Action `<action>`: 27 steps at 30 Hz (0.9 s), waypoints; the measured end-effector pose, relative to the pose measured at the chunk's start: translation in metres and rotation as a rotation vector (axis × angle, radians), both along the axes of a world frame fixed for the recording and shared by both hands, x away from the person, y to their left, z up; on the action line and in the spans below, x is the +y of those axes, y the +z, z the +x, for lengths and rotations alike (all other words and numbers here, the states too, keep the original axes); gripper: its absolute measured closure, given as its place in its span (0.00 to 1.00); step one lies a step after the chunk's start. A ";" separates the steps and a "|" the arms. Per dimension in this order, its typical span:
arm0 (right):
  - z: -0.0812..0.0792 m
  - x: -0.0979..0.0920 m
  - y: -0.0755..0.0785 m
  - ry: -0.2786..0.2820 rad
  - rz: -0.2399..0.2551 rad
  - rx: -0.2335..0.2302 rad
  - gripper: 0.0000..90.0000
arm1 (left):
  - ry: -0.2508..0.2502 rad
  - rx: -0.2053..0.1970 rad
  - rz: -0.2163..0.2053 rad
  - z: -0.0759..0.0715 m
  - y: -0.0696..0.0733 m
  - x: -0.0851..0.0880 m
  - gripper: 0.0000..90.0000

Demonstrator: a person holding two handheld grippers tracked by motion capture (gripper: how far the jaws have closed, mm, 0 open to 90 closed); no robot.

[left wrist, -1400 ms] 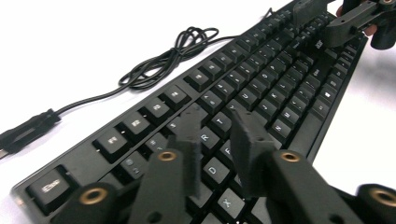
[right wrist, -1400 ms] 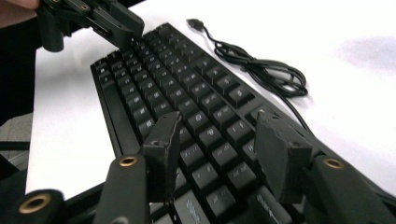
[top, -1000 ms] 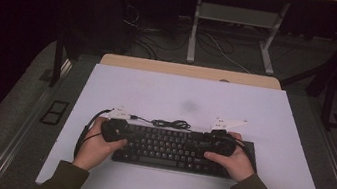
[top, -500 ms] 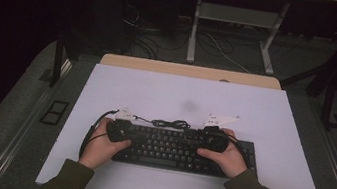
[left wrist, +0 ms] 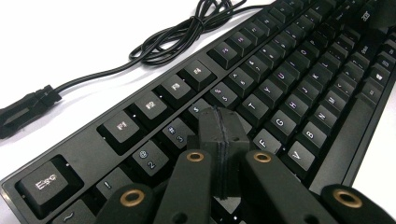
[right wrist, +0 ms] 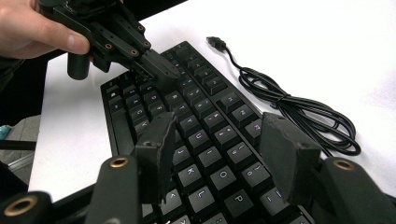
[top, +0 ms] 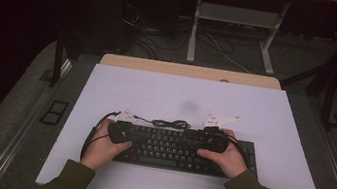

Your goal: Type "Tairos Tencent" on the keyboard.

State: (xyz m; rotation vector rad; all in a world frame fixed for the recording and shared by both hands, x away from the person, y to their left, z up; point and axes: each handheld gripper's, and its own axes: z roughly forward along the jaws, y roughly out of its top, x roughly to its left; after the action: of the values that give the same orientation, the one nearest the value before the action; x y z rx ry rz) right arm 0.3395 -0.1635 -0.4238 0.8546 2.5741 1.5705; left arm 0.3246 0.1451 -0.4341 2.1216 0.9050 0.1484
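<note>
The black keyboard (top: 183,150) lies low centre on the white table (top: 156,93), its coiled cable (top: 170,123) just above. The left gripper (left wrist: 219,140), jaws pressed together and empty, rests over its number keys; the right gripper (right wrist: 219,154) hovers wide open above the letter keys, gripping nothing

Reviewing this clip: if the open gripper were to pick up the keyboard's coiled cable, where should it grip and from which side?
Probably at the bunched loops of the cable, where several strands lie together on the bare table just behind the keyboard. Come from above with the right gripper, whose jaws stand open, straddling the bundle across its narrow width; single strands lie too flat to pinch.
</note>
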 end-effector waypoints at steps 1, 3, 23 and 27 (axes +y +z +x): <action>0.000 0.000 0.001 -0.002 0.002 0.002 0.51 | -0.005 -0.001 0.008 0.000 0.001 0.000 1.00; 0.000 0.000 0.001 -0.002 0.003 0.002 0.51 | -0.005 0.000 0.005 0.000 0.001 0.000 1.00; 0.007 0.017 0.006 0.021 0.018 0.005 0.52 | -0.008 -0.021 -0.046 -0.006 0.009 0.005 0.83; 0.006 0.021 0.006 0.039 0.021 0.022 0.58 | -0.006 -0.027 -0.052 -0.007 0.011 0.006 0.75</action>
State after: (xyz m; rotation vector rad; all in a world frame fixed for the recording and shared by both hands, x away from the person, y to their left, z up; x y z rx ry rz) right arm 0.3451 -0.1421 -0.4176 0.8324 2.6099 1.6099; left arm 0.3173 0.1511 -0.4232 2.0696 0.8779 0.1491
